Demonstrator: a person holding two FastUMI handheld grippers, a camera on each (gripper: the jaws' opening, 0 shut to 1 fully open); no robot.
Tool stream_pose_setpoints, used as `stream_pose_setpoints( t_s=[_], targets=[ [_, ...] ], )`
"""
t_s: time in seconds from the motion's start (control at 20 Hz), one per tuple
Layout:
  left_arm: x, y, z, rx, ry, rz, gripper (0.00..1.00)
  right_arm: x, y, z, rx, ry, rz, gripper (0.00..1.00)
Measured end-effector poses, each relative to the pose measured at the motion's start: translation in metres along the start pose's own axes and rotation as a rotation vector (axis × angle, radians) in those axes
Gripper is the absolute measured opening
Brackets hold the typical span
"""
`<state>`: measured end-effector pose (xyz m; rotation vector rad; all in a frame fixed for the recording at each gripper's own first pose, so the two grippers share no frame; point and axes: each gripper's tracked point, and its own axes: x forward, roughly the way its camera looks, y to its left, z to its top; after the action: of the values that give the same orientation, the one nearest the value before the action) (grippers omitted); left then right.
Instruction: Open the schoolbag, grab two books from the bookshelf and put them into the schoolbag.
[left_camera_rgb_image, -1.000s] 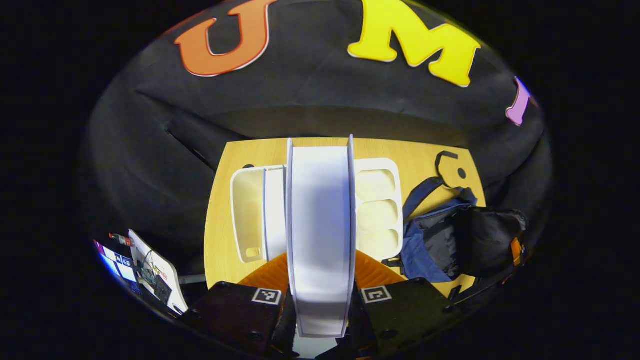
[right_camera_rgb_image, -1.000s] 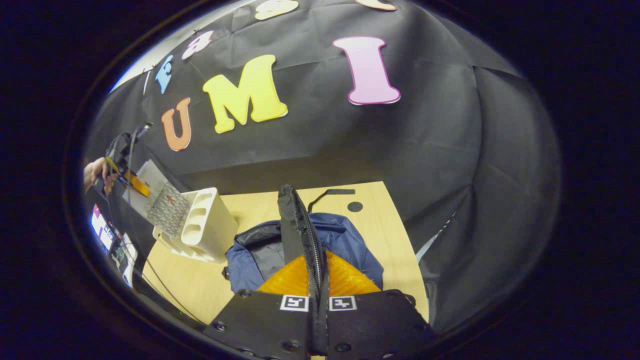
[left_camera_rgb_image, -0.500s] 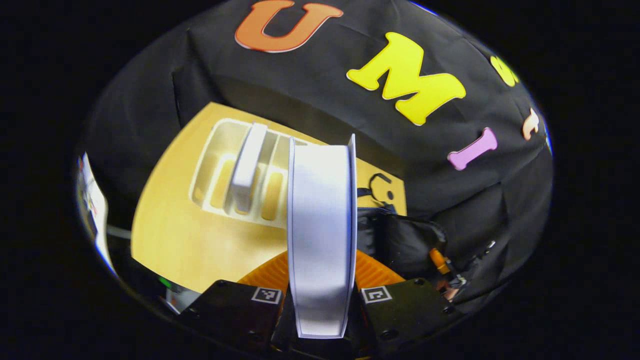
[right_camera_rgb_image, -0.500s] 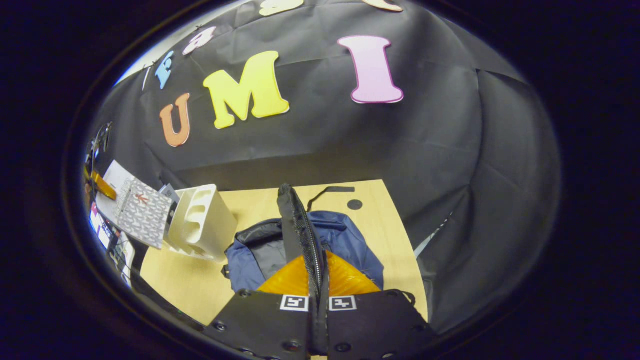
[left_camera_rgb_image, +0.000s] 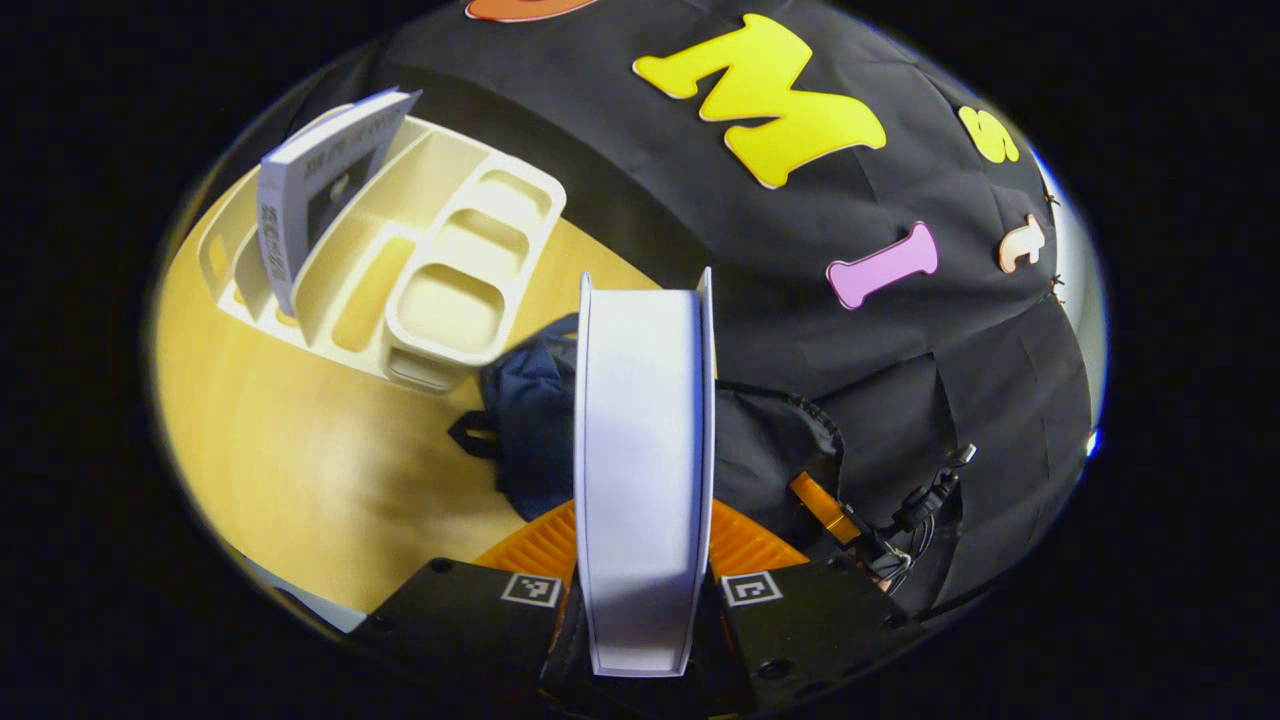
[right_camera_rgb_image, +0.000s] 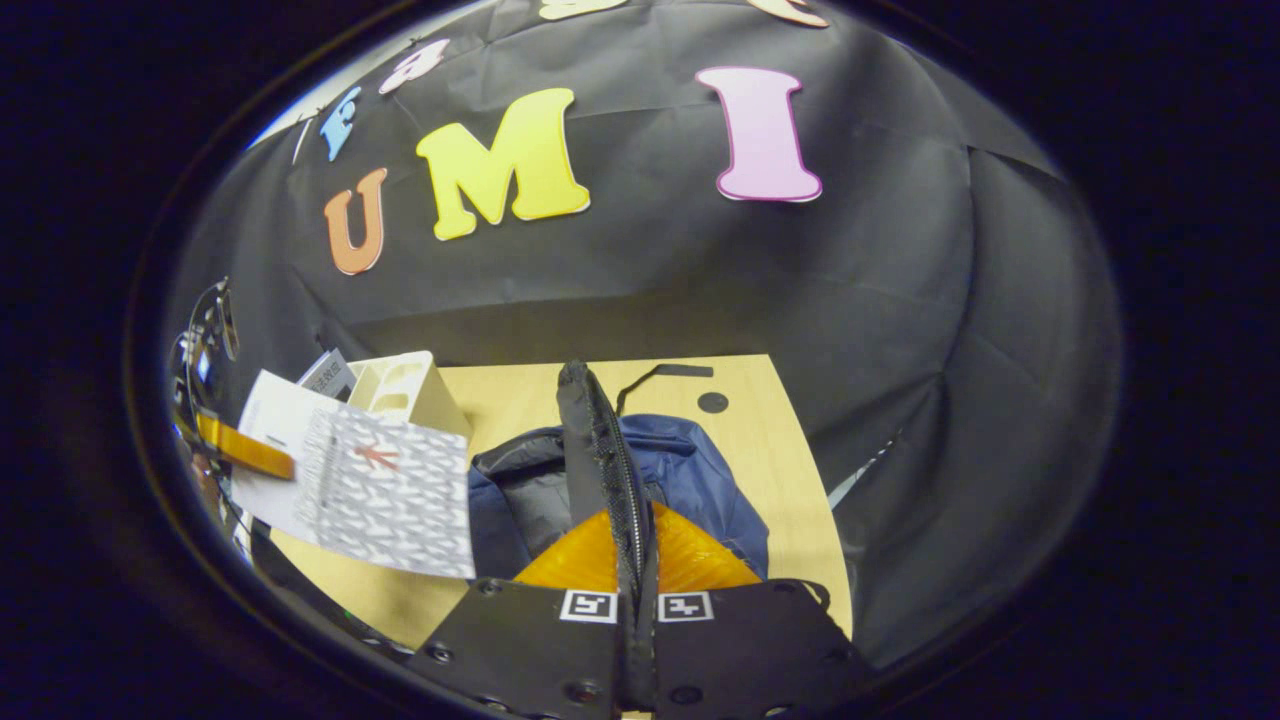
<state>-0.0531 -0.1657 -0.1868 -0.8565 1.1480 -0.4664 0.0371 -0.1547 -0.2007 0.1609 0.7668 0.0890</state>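
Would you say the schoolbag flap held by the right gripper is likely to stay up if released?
Probably not: the flap looks like thin fabric, upright only while the right gripper pinches it. The schoolbag itself sags, so it likely collapses.

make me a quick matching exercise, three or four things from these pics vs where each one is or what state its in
Things:
1. white-spined book
2. grey book
3. navy fabric schoolbag
4. black zipper flap

States:
a. lying open on the wooden table
b. pinched in the right gripper
c. standing in the cream plastic bookshelf
d. clamped in the left gripper

Pairs: 1-d, 2-c, 3-a, 4-b
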Motion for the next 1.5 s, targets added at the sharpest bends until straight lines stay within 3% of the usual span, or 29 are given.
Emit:
stream_pose_setpoints(
  t_s=[0.2, 0.35, 0.55, 0.7, 1.05, 1.25, 1.4, 1.45, 1.5],
  targets=[
    [0.054, 0.008, -0.021, -0.065, 0.025, -0.044, 0.44, -0.002, -0.004, 0.006, 0.029, 0.006, 0.003, 0.0],
    [0.094, 0.022, -0.026, -0.042, 0.037, -0.012, 0.44, -0.004, -0.012, 0.014, 0.022, 0.0, -0.014, 0.0],
    [0.127, 0.023, -0.031, -0.013, 0.057, -0.034, 0.44, -0.005, -0.014, 0.02, 0.023, 0.006, -0.02, 0.0],
    [0.147, 0.004, -0.025, -0.042, 0.034, -0.125, 0.44, -0.004, -0.017, 0.023, 0.02, 0.015, -0.027, 0.0],
    [0.212, -0.017, -0.042, -0.043, 0.104, -0.218, 0.44, -0.005, -0.007, 0.035, -0.019, 0.003, -0.042, 0.0],
    [0.237, -0.016, -0.044, -0.131, 0.133, -0.27, 0.42, -0.006, 0.003, 0.036, -0.033, -0.001, -0.048, 0.0],
    [0.254, -0.006, -0.039, -0.16, 0.109, -0.278, 0.48, -0.004, 0.007, 0.033, -0.048, 0.005, -0.057, 0.0],
    [0.259, -0.003, -0.042, -0.158, 0.123, -0.266, 0.46, -0.005, 0.01, 0.031, -0.048, 0.007, -0.057, 0.0],
    [0.262, 0.002, -0.046, -0.146, 0.144, -0.244, 0.54, -0.004, 0.011, 0.029, -0.049, 0.011, -0.057, 0.0]
  ],
)
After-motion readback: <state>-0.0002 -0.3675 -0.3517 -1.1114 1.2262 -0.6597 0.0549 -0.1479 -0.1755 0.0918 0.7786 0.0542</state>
